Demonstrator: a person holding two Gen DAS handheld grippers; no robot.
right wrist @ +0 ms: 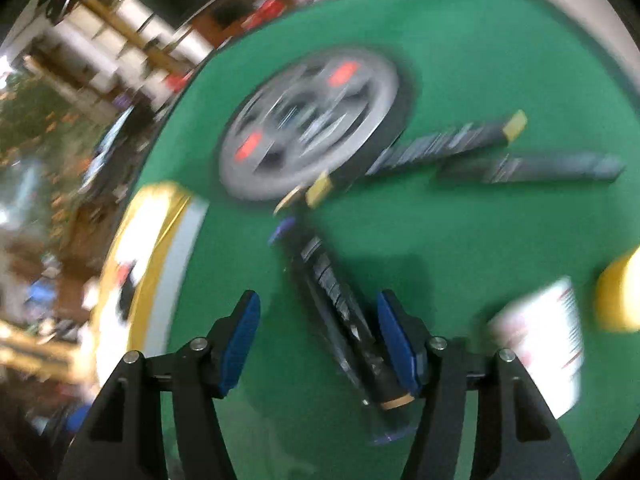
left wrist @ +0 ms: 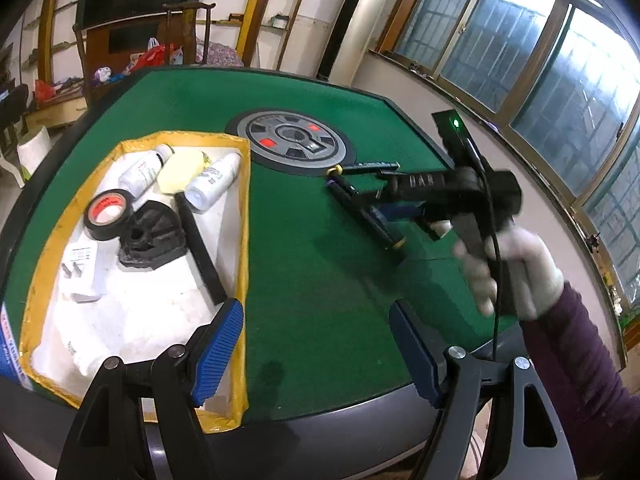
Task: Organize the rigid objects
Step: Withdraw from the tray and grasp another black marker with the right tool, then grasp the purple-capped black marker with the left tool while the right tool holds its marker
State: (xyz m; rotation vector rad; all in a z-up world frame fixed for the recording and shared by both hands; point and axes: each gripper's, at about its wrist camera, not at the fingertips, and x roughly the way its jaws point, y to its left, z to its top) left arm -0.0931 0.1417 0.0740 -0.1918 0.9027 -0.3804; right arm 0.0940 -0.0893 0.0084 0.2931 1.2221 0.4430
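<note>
My right-wrist view is smeared with blur. I make out the right gripper (right wrist: 318,340) with its fingers apart around a dark pen-like stick (right wrist: 340,312) near the grey round centre plate (right wrist: 308,120) of the green table (right wrist: 480,60); whether a pad touches it I cannot tell. My left gripper (left wrist: 316,340) is spread and empty, beside the yellow-rimmed tray (left wrist: 244,240) left of that plate

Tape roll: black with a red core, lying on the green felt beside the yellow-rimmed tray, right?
Not on the felt. The left wrist view shows the tape roll, black with a red core, lying inside the yellow-rimmed tray, next to a black molded part and two white bottles.
</note>
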